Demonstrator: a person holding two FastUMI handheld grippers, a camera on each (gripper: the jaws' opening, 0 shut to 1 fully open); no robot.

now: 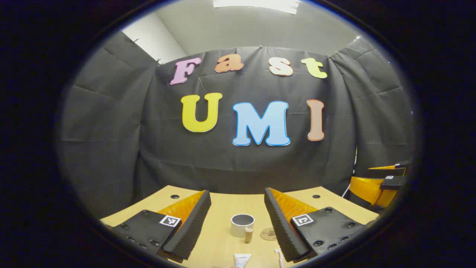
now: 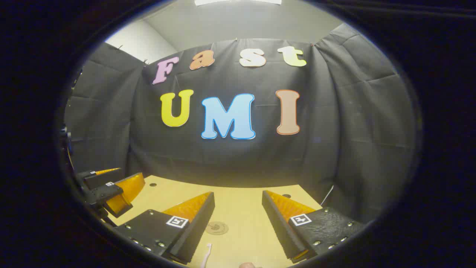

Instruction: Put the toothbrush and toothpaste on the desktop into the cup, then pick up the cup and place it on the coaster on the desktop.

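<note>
cup (image 1: 242, 224) upright mid-bench, empty, coaster (image 1: 269, 234) just beside | toothpaste (image 1: 242, 259) and toothbrush (image 1: 279, 257) lie at near edge, within reach | left tool (image 1: 238, 219) released, framing cup | right tool (image 2: 238, 219) released, over toothbrush side | bench (image 1: 223, 201)

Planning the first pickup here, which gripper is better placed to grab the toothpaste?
Probably the left gripper: it is open, with the toothpaste lying between its fingers, just short of the cup. The right gripper has the toothbrush nearer.
</note>
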